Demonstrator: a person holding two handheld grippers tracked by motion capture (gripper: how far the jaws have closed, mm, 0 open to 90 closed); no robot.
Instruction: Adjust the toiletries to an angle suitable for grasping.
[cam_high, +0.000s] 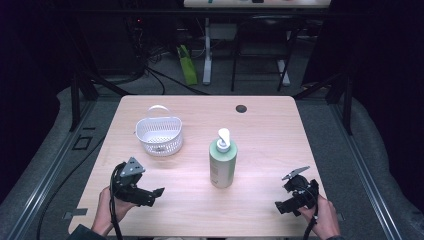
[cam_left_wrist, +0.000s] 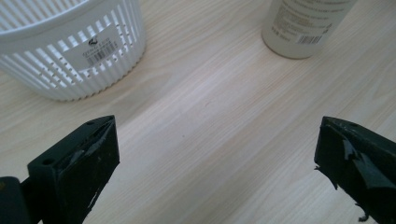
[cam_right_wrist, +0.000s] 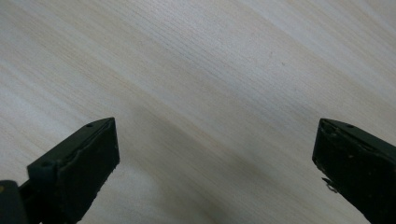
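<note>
A light wooden table (cam_high: 260, 125) carries a white slotted basket (cam_high: 159, 135) and, to its right, an upright green pump bottle (cam_high: 222, 161). The left gripper (cam_high: 152, 194) rests near the front edge, below the basket, with its jaws wide apart and nothing between them. The right gripper (cam_high: 281, 206) is at the front right, well apart from the bottle, its jaws also wide apart over bare wood.
</note>
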